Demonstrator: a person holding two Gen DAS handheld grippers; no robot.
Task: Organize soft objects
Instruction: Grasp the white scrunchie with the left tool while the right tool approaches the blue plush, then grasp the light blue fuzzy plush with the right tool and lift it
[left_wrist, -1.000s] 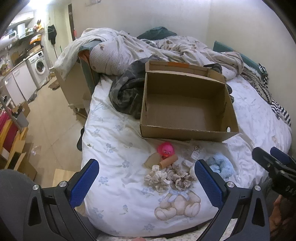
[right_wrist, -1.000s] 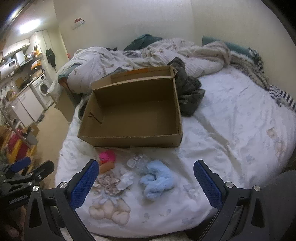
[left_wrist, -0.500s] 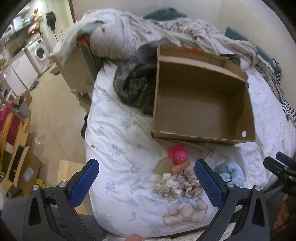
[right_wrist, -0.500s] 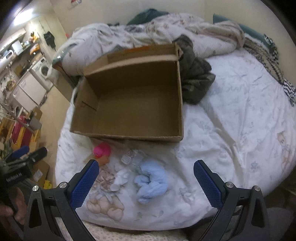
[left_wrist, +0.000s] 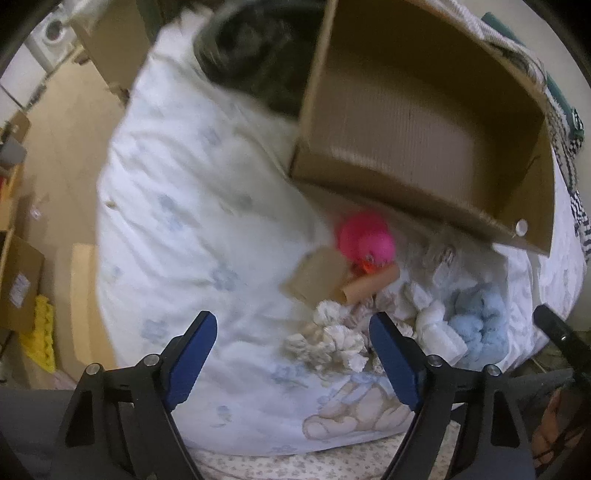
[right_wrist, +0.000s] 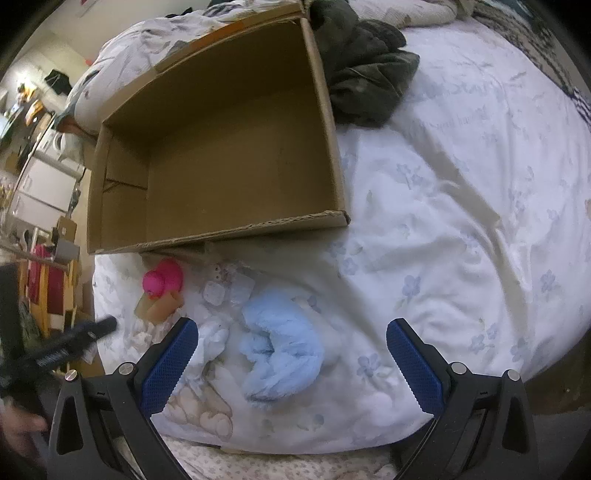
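- Well, we start with the biggest thing, the cardboard box (right_wrist: 221, 147). It sits open and empty on the bed (right_wrist: 461, 221). We think it is stiff and light, and the soft things likely go in it.
- Next is the blue fluffy thing (right_wrist: 280, 347), curled up on the bed in front of the box. It looks very soft and light. We think it will squash flat when pinched, so we should grab it at its fat middle and take a good bunch.
- Then come the cream frilly scrunchies (left_wrist: 332, 339), just beside the blue one. They look floppy and light too. We would pinch one through its thick ruffles, so that we do not lift the sheet with it.
- The small white rolled cloths (left_wrist: 436, 328) lie between the scrunchies and the blue fluffy thing. They look soft and may come unrolled, so we would pinch across the roll.
- The pink rubber duck (left_wrist: 365, 240) sits near the box's front wall, touching a little cardboard tube (left_wrist: 369, 286). We guess the duck is squishy and smooth, so it may slip. The tube is not soft.
- Our left gripper (left_wrist: 291, 347) points down at the bed by the scrunchies. Its jaws have just been closing a little but are wide apart, with nothing pinched between them.
- Our right gripper (right_wrist: 291, 350) has its jaws spread wide over the blue fluffy thing. The pads do not press on it, and it holds nothing.
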